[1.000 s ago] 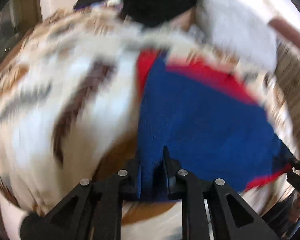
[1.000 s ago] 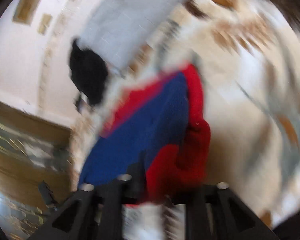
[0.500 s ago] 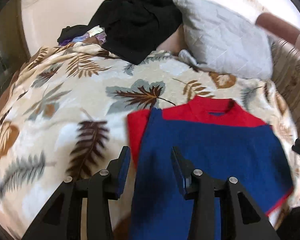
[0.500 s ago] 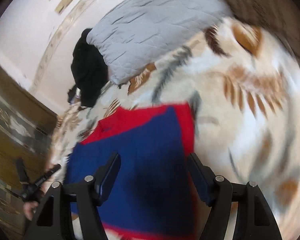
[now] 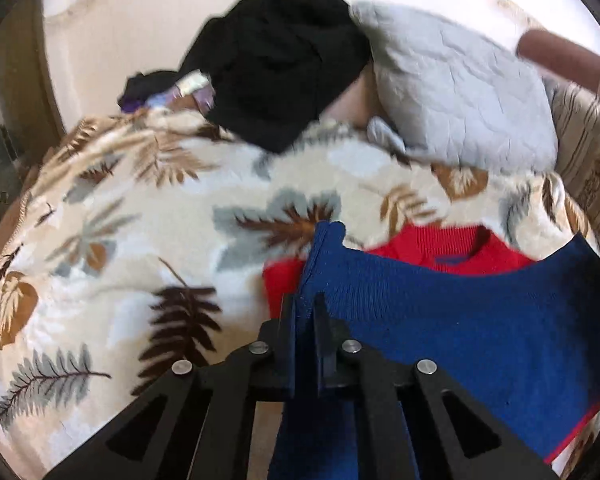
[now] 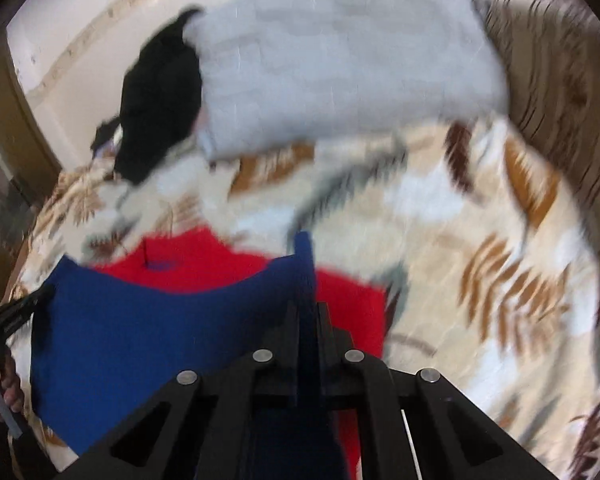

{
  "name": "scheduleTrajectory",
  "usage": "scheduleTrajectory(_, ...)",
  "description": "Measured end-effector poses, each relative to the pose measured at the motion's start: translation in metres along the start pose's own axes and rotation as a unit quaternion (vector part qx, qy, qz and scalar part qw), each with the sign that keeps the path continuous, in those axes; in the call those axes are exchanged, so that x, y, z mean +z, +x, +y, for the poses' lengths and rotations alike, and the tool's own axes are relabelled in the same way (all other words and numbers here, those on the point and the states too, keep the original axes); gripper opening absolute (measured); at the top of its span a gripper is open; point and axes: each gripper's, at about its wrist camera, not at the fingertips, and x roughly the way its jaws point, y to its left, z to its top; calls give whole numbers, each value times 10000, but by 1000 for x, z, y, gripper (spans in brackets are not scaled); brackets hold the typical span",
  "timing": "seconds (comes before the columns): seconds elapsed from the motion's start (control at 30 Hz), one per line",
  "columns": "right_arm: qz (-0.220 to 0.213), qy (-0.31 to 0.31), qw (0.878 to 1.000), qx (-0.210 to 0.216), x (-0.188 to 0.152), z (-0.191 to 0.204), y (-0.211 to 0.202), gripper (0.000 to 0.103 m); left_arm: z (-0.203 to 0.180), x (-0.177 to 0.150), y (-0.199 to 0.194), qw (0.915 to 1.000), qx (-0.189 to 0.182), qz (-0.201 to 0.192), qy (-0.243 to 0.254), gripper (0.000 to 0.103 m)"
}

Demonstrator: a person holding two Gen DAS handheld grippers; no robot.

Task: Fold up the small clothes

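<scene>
A small blue and red sweater [image 5: 460, 320] lies on a leaf-patterned blanket [image 5: 140, 240]. Its blue front edge is lifted and stretched between both grippers, and the red collar [image 5: 452, 248] shows behind it. My left gripper [image 5: 304, 308] is shut on the blue edge at its left corner. In the right wrist view my right gripper [image 6: 308, 312] is shut on the blue edge at the sweater's [image 6: 160, 340] right corner, with a red sleeve [image 6: 352, 308] lying beside it. The left gripper's tip shows at the left edge of the right wrist view [image 6: 24, 308].
A grey quilted pillow [image 5: 460, 96] and a heap of black clothing [image 5: 280, 60] lie at the head of the bed by the cream wall. A striped sofa arm [image 5: 588, 168] borders the right side. The blanket [image 6: 480, 260] stretches out to the right of the sweater.
Half a second ago both grippers were open above the flat sweater. Now both are shut on its blue edge, which is lifted off the blanket and pulled toward the collar.
</scene>
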Motion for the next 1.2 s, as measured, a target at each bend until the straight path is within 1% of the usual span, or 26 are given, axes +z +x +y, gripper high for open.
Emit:
scheduleTrajectory(0.07, 98, 66, 9999, -119, 2, -5, 18, 7, 1, -1, 18, 9998, 174, 131, 28, 8)
scheduleTrajectory(0.13, 505, 221, 9984, -106, -5, -13, 52, 7, 4, -7, 57, 9963, 197, 839, 0, 11)
scheduleTrajectory(0.17, 804, 297, 9963, -95, -14, -18, 71, 7, 5, -10, 63, 9962, 235, 844, -18, 12)
scheduleTrajectory(0.2, 857, 373, 9956, -67, -20, -21, 78, 10, 4, -10, 59, 9972, 252, 703, 21, 14)
scheduleTrajectory(0.27, 615, 509, 9968, 74, -23, -25, 67, 12, 5, -7, 49, 9976, 286, 637, 29, 16)
scheduleTrajectory(0.3, 592, 548, 9967, 128, -23, -26, 63, 22, 6, -6, 41, 9978, 351, 561, 28, 24)
scheduleTrajectory(0.33, 570, 574, 9966, 122, -22, -27, 57, 39, 8, -5, 35, 9978, 441, 497, 32, 27)
scheduleTrajectory(0.4, 381, 657, 9971, 70, -20, -26, 34, 58, 11, -3, 16, 9986, 436, 285, -15, 28)
scheduleTrajectory(0.43, 189, 734, 9970, 140, -19, -24, 17, 58, 11, -3, 5, 9991, 384, 174, -50, 30)
scheduleTrajectory(0.47, 98, 777, 9965, 276, -18, -19, 4, 58, 9, -3, -6, 9994, 333, 73, -65, 32)
scheduleTrajectory(0.53, -4, 857, 9934, 769, -21, -7, -15, 59, -1, -7, -21, 9998, 165, -106, -22, 49)
scheduleTrajectory(0.6, 155, 881, 9854, 1449, -32, 10, -20, 73, -16, -15, -25, 9995, 90, -257, 162, 60)
scheduleTrajectory(0.63, 296, 914, 9806, 1708, -37, 14, -16, 76, -23, -19, -20, 9994, 122, -206, 259, 61)
scheduleTrajectory(0.67, 519, 978, 9758, 1885, -45, 15, -3, 76, -28, -23, -7, 9994, 144, 7, 325, 61)
scheduleTrajectory(0.73, 892, 1178, 9786, 1429, -57, 5, 26, 76, -25, -34, 34, 9963, 282, 760, 285, 61)
scheduleTrajectory(0.77, 985, 1585, 9726, 1390, -64, -12, 36, 69, -19, -38, 46, 9941, 365, 1003, 173, 62)
scheduleTrajectory(0.8, 882, 1846, 9674, 1495, -65, -21, 32, 61, -9, -38, 44, 9957, 162, 903, -140, 61)
scheduleTrajectory(0.83, 871, 1947, 9652, 1514, -62, -25, 22, 63, 0, -35, 35, 9952, 42, 888, -409, 61)
scheduleTrajectory(0.87, 824, 1835, 9691, 1425, -58, -24, 14, 65, 6, -32, 26, 9953, 14, 798, -554, 61)
scheduleTrajectory(0.9, 669, 1644, 9744, 1380, -52, -21, 5, 70, 12, -25, 14, 9963, -57, 532, -671, 61)
scheduleTrajectory(0.97, 522, 1427, 9759, 1566, -37, -12, -1, 70, 16, -10, 4, 9975, -157, 212, -663, 61)
scheduleTrajectory(1.0, 533, 1396, 9743, 1683, -30, -9, 1, 71, 16, -3, 5, 9975, -207, 196, -643, 61)
scheduleTrajectory(1.07, 535, 1365, 9703, 1924, -17, 0, 11, 73, 13, 8, 16, 9974, -341, 223, -589, 61)
scheduleTrajectory(1.13, 683, 1378, 9648, 2132, -6, 6, 35, 73, 14, 14, 35, 9973, -283, 416, -543, 61)
scheduleTrajectory(1.17, 855, 1439, 9607, 2214, -4, 5, 51, 74, 16, 14, 48, 9968, -114, 585, -531, 61)
scheduleTrajectory(1.2, 953, 1467, 9652, 1943, -3, -1, 68, 74, 20, 12, 69, 9946, 247, 868, -515, 61)
